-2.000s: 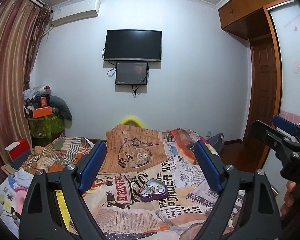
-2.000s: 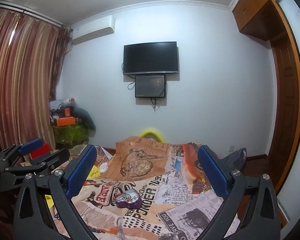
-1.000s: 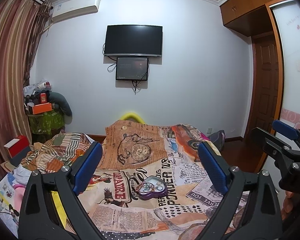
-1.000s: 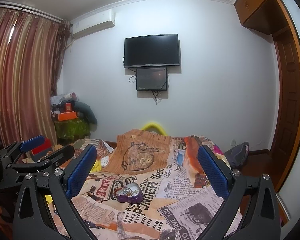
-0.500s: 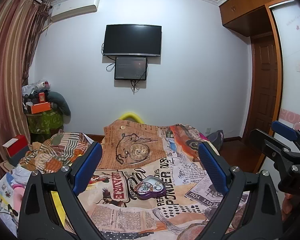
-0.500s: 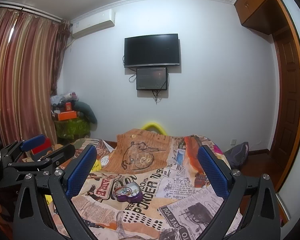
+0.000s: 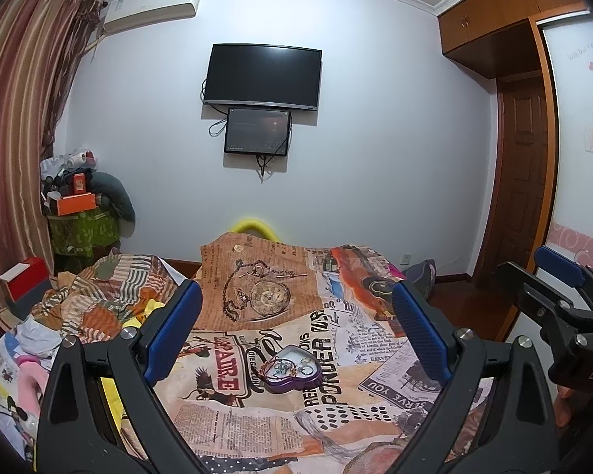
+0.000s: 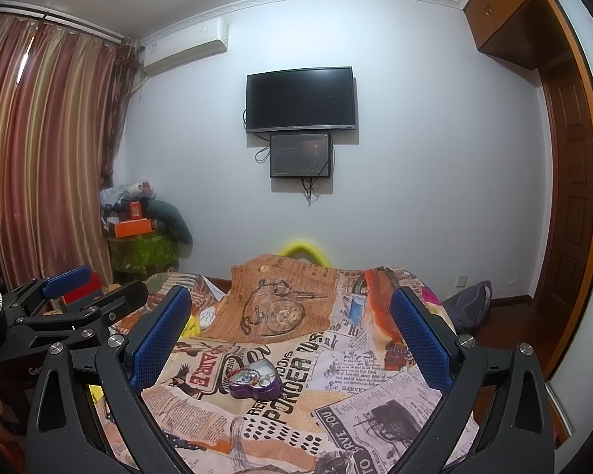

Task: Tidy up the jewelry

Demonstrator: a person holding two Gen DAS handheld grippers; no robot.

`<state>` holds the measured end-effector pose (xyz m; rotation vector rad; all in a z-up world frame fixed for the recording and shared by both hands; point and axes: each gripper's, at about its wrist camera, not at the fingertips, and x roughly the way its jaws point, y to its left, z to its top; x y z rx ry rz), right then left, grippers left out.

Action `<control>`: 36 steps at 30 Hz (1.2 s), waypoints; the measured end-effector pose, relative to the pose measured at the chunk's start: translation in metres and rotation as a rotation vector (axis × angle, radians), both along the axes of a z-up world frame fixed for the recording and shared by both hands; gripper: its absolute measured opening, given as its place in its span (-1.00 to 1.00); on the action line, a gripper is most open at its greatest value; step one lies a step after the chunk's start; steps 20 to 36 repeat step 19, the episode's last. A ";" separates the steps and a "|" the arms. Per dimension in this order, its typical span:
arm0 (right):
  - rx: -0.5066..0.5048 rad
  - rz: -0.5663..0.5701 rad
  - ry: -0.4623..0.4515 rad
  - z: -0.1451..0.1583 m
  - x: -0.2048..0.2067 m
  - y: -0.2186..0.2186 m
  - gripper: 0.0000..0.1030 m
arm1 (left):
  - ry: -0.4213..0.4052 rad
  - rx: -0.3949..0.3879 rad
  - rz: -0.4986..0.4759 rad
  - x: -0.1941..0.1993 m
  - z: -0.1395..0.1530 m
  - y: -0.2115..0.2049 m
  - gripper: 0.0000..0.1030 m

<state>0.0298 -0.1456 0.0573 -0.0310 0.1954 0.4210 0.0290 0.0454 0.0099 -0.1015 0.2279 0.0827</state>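
Little has been shifted since two seconds ago: both tongs, left (image 7: 294, 326) and right (image 8: 290, 333), are held released and empty above the bed (image 8: 336, 407), framing the heart-shaped jewelry box (image 7: 291, 368) lying open ahead, presumably for approach.

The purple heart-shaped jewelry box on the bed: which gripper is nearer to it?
Left, slightly. The left gripper hangs open with the jewelry box centred just beyond its fingers. The right gripper is also open, the box lying left of its centre and looking smaller.
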 end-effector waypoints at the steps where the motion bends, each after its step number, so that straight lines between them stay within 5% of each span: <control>1: 0.000 0.000 0.000 0.000 0.000 0.000 0.95 | 0.000 0.000 0.001 0.000 0.000 0.000 0.88; 36: 0.002 -0.010 0.014 -0.006 0.009 -0.003 0.95 | 0.015 -0.001 -0.015 0.005 -0.005 -0.002 0.88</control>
